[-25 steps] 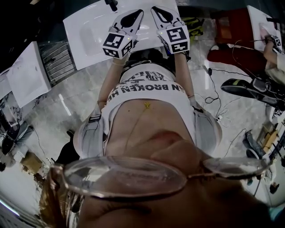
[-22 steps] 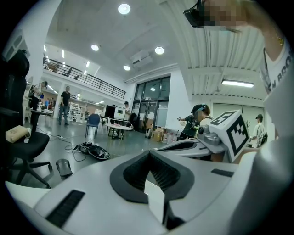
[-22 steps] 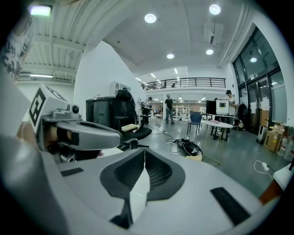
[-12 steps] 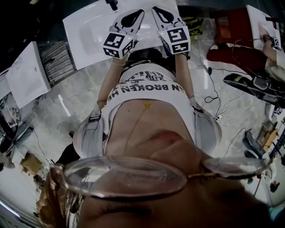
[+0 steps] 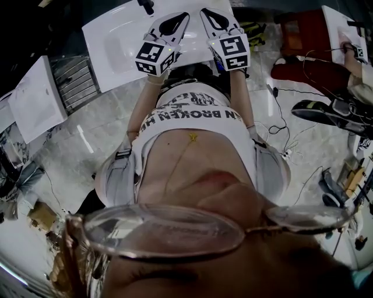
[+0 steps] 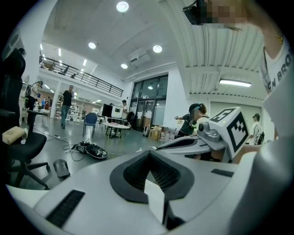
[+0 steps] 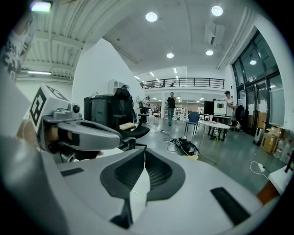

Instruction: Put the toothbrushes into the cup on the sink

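No toothbrush or cup shows in any view. In the head view my left gripper (image 5: 179, 17) and right gripper (image 5: 206, 13) are held side by side in front of the person's chest, tips over the white sink (image 5: 113, 41). Both are shut with nothing between the jaws. The left gripper view has its own jaws (image 6: 149, 158) pressed together, with the right gripper (image 6: 197, 141) beside them. In the right gripper view the jaws (image 7: 141, 158) are likewise together and the left gripper (image 7: 80, 131) lies at the left. Both gripper cameras look out into the hall, not at the sink.
A black faucet (image 5: 145, 5) stands at the sink's far edge. Another white basin (image 5: 35, 96) and a metal rack (image 5: 76, 81) lie to the left. Cables, a red seat (image 5: 303, 49) and another person's arm (image 5: 356, 73) are at the right. Office chairs, tables and people fill the hall.
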